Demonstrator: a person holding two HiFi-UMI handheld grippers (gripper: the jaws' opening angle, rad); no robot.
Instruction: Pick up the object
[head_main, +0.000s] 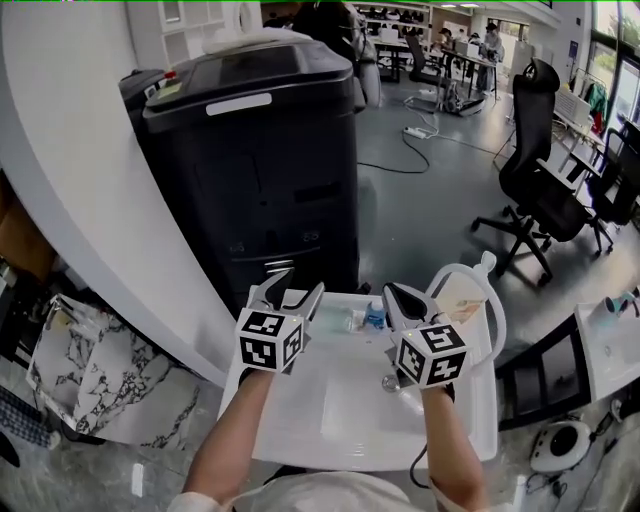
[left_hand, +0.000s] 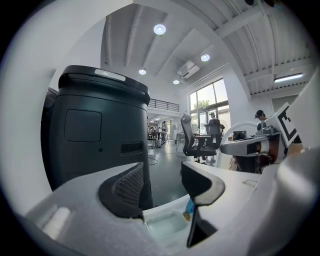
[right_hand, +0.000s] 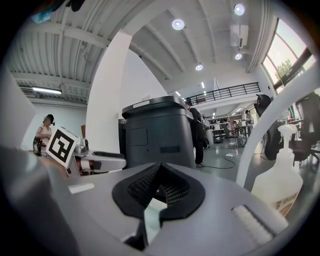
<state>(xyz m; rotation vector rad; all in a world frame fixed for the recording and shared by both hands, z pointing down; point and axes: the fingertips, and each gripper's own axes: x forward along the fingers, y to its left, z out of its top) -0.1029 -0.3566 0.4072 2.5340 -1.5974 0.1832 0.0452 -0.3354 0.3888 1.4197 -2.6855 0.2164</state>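
A small blue-topped item (head_main: 375, 316) stands at the far edge of the white cart top (head_main: 340, 415), next to a shallow clear tray (head_main: 340, 321). In the left gripper view the blue item (left_hand: 190, 206) and the tray (left_hand: 167, 225) lie just below and beyond the jaws. My left gripper (head_main: 297, 285) (left_hand: 162, 185) hangs open above them, holding nothing. My right gripper (head_main: 405, 292) (right_hand: 160, 187) is shut with nothing between its pads, hovering at the same height to the right. A small round metal piece (head_main: 390, 382) sits under the right gripper.
A tall dark machine (head_main: 255, 170) stands right behind the cart. A white spray bottle (right_hand: 277, 182) and the cart's looped white handle (head_main: 497, 320) are at the right. Black office chairs (head_main: 540, 190) stand farther right; a white curved wall (head_main: 90, 200) runs along the left.
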